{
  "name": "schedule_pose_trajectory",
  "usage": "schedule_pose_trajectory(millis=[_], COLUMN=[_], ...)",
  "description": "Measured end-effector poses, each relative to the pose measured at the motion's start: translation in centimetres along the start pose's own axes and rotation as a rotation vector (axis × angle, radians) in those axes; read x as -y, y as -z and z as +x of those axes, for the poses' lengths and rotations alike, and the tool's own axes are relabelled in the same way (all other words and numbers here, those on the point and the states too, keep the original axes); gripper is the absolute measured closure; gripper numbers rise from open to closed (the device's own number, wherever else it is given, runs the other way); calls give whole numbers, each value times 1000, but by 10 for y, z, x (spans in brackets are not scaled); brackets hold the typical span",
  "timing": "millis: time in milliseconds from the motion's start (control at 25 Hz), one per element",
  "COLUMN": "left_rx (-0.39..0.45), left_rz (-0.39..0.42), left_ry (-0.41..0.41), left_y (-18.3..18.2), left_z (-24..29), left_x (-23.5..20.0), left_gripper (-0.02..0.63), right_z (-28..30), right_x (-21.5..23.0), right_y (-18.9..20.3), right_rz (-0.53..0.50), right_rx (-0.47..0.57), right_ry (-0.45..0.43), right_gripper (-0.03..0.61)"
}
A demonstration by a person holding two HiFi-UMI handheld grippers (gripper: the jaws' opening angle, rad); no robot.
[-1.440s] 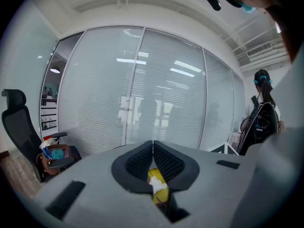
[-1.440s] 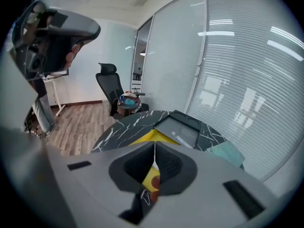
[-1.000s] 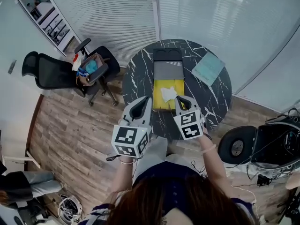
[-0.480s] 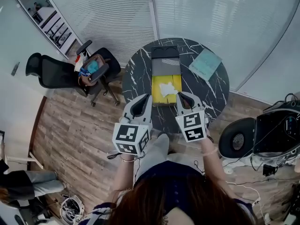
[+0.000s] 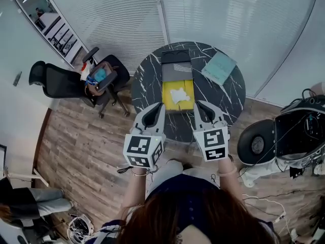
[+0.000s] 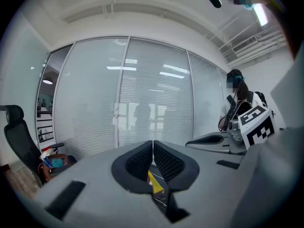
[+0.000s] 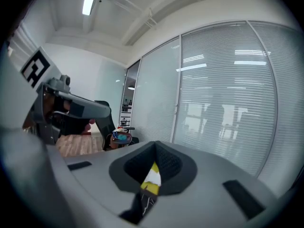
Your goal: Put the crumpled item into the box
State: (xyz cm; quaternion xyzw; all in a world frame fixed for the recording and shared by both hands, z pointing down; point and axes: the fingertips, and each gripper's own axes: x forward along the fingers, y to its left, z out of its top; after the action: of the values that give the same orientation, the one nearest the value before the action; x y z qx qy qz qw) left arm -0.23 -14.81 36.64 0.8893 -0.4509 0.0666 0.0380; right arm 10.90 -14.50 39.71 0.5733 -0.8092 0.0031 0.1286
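The white crumpled item [image 5: 179,94] lies inside the open yellow-lined box [image 5: 169,89] in the middle of the round dark marble table [image 5: 147,88]. The box's grey lid [image 5: 176,71] lies flat behind it. My left gripper [image 5: 156,105] hovers over the table's near edge, left of the box, jaws shut and empty. My right gripper [image 5: 199,104] hangs just right of the box's near corner, also shut on nothing. The left gripper [image 6: 152,144] in its own view shows a sliver of the yellow box [image 6: 154,180] below its pads. The right gripper [image 7: 155,147] frames the crumpled item [image 7: 153,176].
A teal book [image 5: 218,68] lies at the table's back right. An office chair with a bag [image 5: 100,75] and a second black chair [image 5: 48,79] stand to the left. Black equipment with cables [image 5: 292,136] is at the right. Glass walls with blinds close the back.
The right gripper has drawn back and to the right, away from the crumpled item, which stays in the box. The left gripper has hardly moved.
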Motion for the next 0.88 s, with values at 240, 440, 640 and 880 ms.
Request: schedule_pose_trajectory(millis=[240, 440, 640, 880], left_rx=[6, 3, 6, 9], left_rz=[2, 2, 1, -13], left_ry=[14, 31, 38, 53], left_y=[-3, -3, -2, 1], left_z=[-3, -11, -28, -49], left_x=[0, -5, -14, -20], left_gripper=[581, 581, 581, 583], right_z=[-9, -11, -19, -37], right_x=[-4, -14, -27, -45], right_y=[-11, -22, -25, -36], right_rz=[10, 11, 27, 25], right_rx=[36, 53, 56, 65], right_ry=[14, 24, 49, 82], right_gripper=[554, 554, 554, 554])
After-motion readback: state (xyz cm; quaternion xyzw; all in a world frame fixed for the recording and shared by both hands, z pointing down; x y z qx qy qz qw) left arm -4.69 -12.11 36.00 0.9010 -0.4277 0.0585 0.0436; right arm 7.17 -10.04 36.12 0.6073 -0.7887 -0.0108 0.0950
